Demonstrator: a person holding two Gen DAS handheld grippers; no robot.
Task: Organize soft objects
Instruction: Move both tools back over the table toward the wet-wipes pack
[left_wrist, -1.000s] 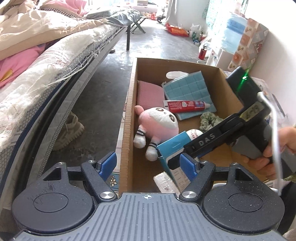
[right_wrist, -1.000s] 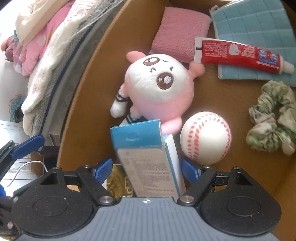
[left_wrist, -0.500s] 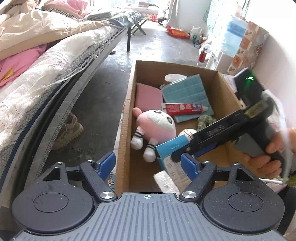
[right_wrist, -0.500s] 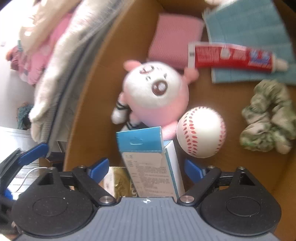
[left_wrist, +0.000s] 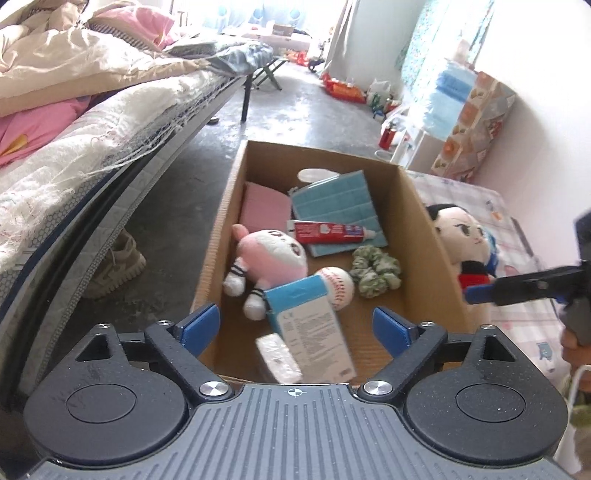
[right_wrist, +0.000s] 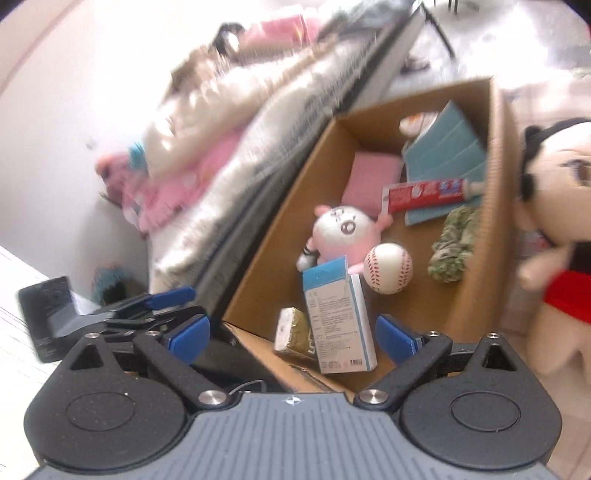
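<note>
Left claw (left_wrist: 295, 325): jaws apart and just been opening wider, nothing between the pads; it hangs over the near end of the cardboard box (left_wrist: 218, 258).
Right claw (right_wrist: 293, 332): jaws apart, also just been opening, empty; in the left wrist view it sits at the right edge, outside the box.
Soft things: pink plush (left_wrist: 271, 258), green scrunchie (left_wrist: 375, 271), pink cloth (left_wrist: 264, 206) and blue cloth (left_wrist: 336, 206) lie inside the box; a black-haired doll (left_wrist: 461, 236) lies outside, touching the right wall.
Risk, wrong pick: the blue carton (left_wrist: 310, 325) leans over the plush's lower half, so a low grab could close on card instead.
Risk, rolling: the baseball (left_wrist: 338, 286) touches the carton and may roll if nudged.
Risk, drag: the toothpaste tube (left_wrist: 332, 232) lies on the blue cloth and would ride along with it.
In the way: box walls; a wrapped packet (left_wrist: 279, 356) at the near end.
Around: bed at left, shoe (left_wrist: 118, 266) on the floor.
</note>
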